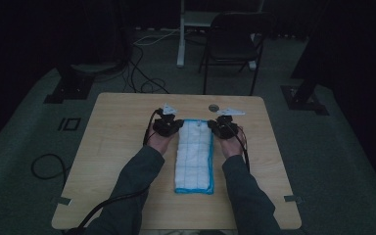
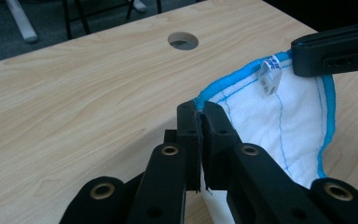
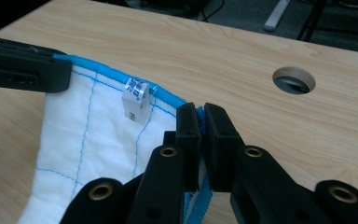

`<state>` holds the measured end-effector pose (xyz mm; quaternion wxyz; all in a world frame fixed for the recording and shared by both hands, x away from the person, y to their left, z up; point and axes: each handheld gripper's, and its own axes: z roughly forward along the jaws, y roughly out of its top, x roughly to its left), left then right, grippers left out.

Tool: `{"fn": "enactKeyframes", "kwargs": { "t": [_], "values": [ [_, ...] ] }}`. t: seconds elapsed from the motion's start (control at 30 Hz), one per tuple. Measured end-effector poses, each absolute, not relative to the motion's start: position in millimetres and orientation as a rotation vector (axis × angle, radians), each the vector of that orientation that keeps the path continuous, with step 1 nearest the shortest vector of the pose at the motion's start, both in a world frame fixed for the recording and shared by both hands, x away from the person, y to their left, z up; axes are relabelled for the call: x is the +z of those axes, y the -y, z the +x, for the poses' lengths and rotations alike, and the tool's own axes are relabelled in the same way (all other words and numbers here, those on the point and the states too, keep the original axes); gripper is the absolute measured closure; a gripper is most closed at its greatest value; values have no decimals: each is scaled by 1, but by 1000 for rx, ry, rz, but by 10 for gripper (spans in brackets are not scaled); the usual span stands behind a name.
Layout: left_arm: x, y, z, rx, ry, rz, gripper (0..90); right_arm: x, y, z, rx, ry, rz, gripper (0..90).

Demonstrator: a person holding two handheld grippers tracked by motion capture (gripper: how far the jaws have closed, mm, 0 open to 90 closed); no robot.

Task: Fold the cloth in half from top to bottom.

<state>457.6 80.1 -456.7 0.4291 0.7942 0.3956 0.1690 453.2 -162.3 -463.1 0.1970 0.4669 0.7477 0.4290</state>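
Two grippers, one towel, each far corner pinched.

We see the left gripper [image 2: 200,116] clamped on one blue-edged corner of the single white towel [image 1: 194,156], and the right gripper [image 3: 201,116] clamped on the other far corner. Between them one small label [image 3: 135,99] hangs from the hem. The towel lies folded lengthwise mid-table [image 1: 112,147], near one round hole [image 1: 213,107].

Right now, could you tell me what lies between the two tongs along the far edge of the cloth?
In the right gripper view, the cloth's blue hem with a small white label spans between the right tongs and left tongs.
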Motion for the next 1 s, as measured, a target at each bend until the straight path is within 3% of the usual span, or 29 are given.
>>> {"fn": "enactKeyframes", "kwargs": {
  "t": [1.0],
  "values": [
    [-443,-91,407,402,-874,1963,875,-448,169,399,1261,-2109,1189,862]
  ]
}}
